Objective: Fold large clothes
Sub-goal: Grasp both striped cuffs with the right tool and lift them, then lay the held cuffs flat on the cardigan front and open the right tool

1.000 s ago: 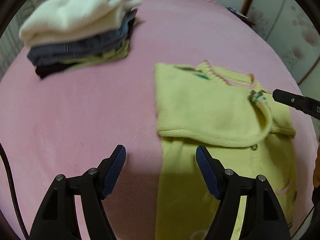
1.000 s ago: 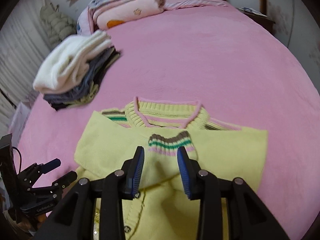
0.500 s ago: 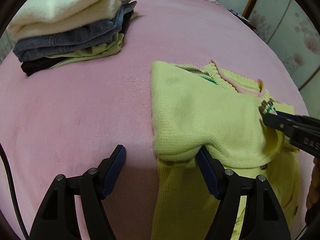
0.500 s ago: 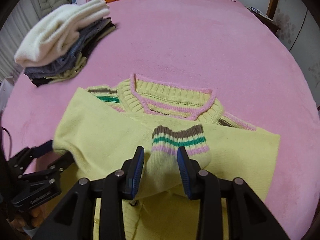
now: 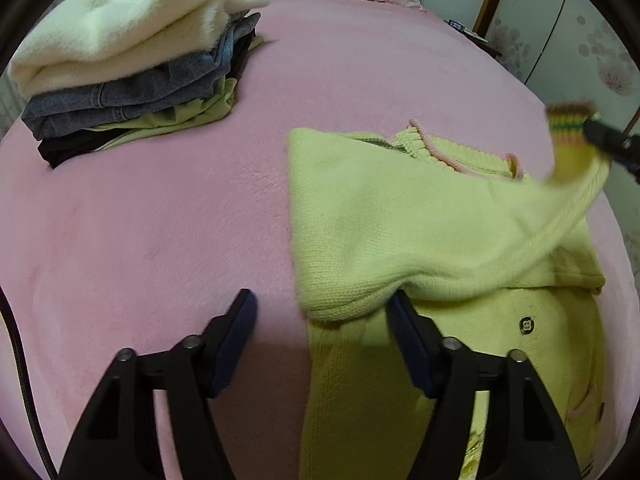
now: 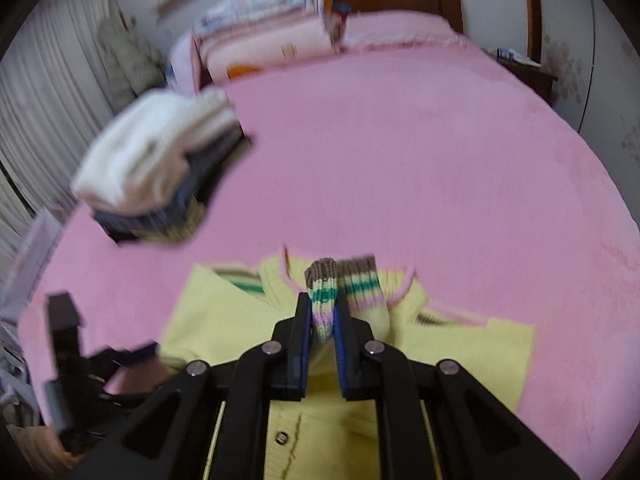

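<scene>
A yellow knit cardigan (image 5: 400, 216) with pink trim lies on the pink bed, one sleeve folded across its chest. My right gripper (image 6: 322, 312) is shut on the striped sleeve cuff (image 6: 324, 292) and holds it lifted above the cardigan (image 6: 460, 352); the cuff also shows in the left wrist view (image 5: 568, 128), raised at the far right. My left gripper (image 5: 320, 312) is open, its jaws straddling the folded sleeve's near left edge, the right finger (image 5: 404, 324) tucked under the fold.
A stack of folded clothes (image 5: 132, 64), white fleece on top of denim and green, sits at the back left of the pink bed (image 5: 160, 240). It also shows blurred in the right wrist view (image 6: 160, 172). Folded quilts (image 6: 272, 40) and a wooden headboard lie beyond.
My right gripper has closed on the striped cuff and lifted it up off the cardigan, pulling the sleeve taut to the right. My left gripper has moved in to the sleeve's fold edge.
</scene>
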### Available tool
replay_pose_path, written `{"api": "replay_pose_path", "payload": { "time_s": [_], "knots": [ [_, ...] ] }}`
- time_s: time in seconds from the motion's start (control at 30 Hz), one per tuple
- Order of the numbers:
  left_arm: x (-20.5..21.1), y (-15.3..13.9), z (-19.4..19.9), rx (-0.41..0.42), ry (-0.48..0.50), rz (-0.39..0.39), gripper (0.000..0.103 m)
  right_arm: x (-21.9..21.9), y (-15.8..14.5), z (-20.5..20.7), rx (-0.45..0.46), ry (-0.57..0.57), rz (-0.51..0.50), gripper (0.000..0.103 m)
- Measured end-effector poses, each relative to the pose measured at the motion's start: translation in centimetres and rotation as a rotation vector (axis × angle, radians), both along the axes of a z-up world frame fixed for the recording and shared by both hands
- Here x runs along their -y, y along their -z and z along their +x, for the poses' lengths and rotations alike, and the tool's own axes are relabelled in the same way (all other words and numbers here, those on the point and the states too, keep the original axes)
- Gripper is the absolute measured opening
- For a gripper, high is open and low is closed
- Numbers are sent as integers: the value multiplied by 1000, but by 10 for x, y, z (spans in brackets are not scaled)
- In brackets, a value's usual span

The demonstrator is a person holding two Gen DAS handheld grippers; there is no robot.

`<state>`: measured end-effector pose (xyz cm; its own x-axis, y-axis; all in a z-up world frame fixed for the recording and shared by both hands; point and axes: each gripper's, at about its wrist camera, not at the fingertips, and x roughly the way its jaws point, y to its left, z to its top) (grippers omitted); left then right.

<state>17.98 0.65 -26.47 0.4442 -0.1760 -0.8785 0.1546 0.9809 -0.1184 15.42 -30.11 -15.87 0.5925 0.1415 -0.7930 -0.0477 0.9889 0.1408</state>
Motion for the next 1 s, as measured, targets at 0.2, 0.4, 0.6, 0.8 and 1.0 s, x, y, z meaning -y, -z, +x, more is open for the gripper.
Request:
{"api": "replay_pose_path", "payload": {
  "time_s": [0.2,0.4,0.6,0.8,1.0],
  "knots": [
    [4,0,-5,11,1,16,47,12,-13,-8,104,45,62,10],
    [1,1,2,21,-12,2,17,7,-18,-2,157,56,72,10],
    [11,2,-2,38,-28,76,14,34,7,-16,96,135,59,10],
    [15,7,0,19,-29,100,14,69,79,-37,-122,253,48,13],
    [13,-1,-2,-34,22,87,39,80,59,-54,-138,274,125,30]
  ]
}}
